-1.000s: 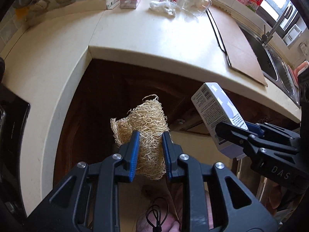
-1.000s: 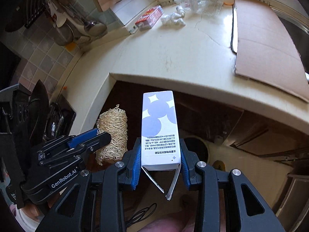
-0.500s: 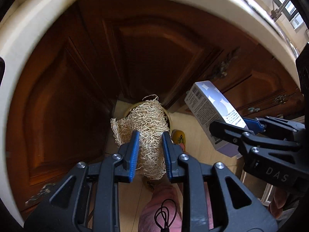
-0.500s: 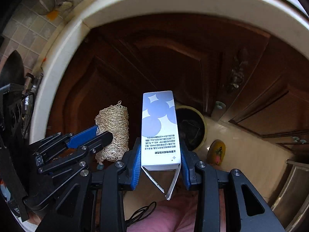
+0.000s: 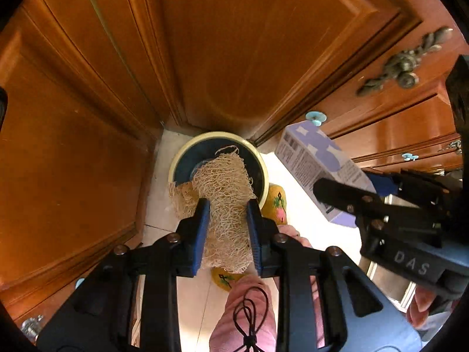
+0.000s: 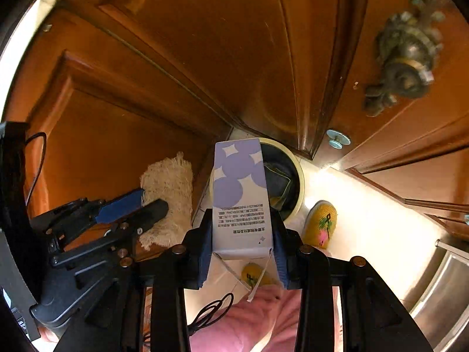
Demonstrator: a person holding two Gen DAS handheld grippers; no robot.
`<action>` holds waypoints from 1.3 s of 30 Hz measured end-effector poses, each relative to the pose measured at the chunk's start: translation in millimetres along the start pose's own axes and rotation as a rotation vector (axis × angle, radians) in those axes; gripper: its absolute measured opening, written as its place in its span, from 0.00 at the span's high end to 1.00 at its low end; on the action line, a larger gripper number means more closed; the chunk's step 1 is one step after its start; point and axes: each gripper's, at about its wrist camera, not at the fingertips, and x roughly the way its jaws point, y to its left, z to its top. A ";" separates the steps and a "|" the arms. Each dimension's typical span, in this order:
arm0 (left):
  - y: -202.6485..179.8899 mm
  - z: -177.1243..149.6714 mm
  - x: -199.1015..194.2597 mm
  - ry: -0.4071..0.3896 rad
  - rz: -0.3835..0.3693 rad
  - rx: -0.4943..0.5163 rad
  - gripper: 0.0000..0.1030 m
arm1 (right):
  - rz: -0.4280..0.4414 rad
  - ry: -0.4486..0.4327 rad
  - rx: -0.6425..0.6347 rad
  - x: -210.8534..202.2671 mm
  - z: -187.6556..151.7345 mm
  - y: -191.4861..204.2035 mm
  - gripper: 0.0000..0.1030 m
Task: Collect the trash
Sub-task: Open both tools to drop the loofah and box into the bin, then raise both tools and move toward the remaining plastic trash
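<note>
Brown cabinet doors (image 5: 222, 58) are seen above a pale tiled floor (image 6: 366, 205) bearing a bin (image 5: 265, 176). A loofah (image 5: 225, 205) is clamped by the left gripper (image 5: 228, 223) and a carton (image 6: 240, 205) by the right gripper (image 6: 241, 243), both above the bin.

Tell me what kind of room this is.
Most likely a home kitchen, seen low by the floor: wooden cabinet doors with ornate metal handles meet in a corner, and a round waste bin stands on pale floor tiles beside them.
</note>
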 end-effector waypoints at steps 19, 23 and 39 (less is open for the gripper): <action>7.7 -8.0 4.8 0.022 0.050 -0.063 0.47 | 0.067 -0.058 -0.026 -4.5 5.3 5.0 0.32; 1.7 -16.2 -33.7 -0.030 0.045 -0.066 0.47 | 0.078 -0.093 -0.035 -40.9 0.1 14.9 0.32; -34.8 -13.8 -267.5 -0.361 0.013 -0.044 0.47 | 0.115 -0.378 -0.085 -279.2 -25.3 49.8 0.32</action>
